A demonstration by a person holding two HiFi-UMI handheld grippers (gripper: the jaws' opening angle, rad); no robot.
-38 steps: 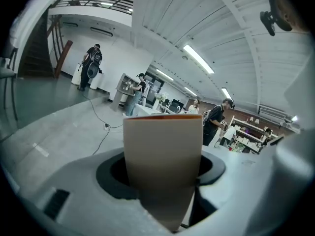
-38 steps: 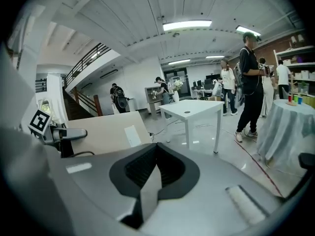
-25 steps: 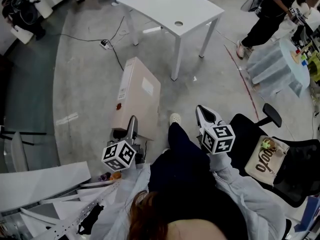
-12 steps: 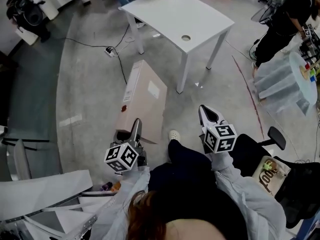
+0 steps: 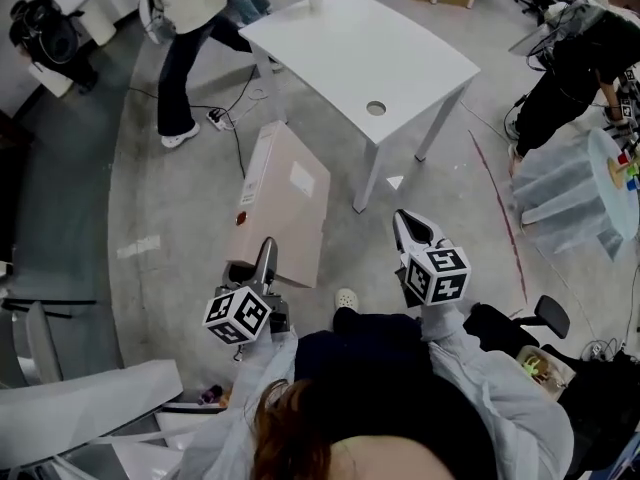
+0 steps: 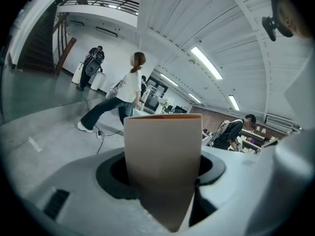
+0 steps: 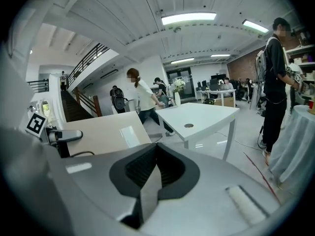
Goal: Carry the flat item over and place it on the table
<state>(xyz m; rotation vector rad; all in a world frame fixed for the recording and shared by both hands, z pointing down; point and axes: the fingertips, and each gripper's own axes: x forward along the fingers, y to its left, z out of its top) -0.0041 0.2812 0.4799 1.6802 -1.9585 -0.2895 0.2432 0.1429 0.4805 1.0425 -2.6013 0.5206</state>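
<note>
A flat beige cardboard box [image 5: 285, 203] hangs above the floor, tilted, with its far end pointing at the white table [image 5: 330, 30]. My left gripper [image 5: 265, 258] is shut on the box's near edge. In the left gripper view the box [image 6: 162, 151] stands up between the jaws and fills the middle. My right gripper [image 5: 410, 230] is to the right of the box, apart from it, shut with nothing in it. In the right gripper view the box [image 7: 106, 132] lies to the left and the table [image 7: 202, 114] stands ahead.
A person [image 5: 190, 28] walks past the table's left end. Another person [image 5: 575, 68] stands at the right beside a covered round table [image 5: 590, 188]. A cable and power strip [image 5: 215, 118] lie on the floor. White panels [image 5: 80, 398] are at lower left, an office chair [image 5: 540, 318] at lower right.
The table has come closer in view as the person carrying the box steps toward it. A walking person has come into view at the upper left. The left grip is unchanged.
</note>
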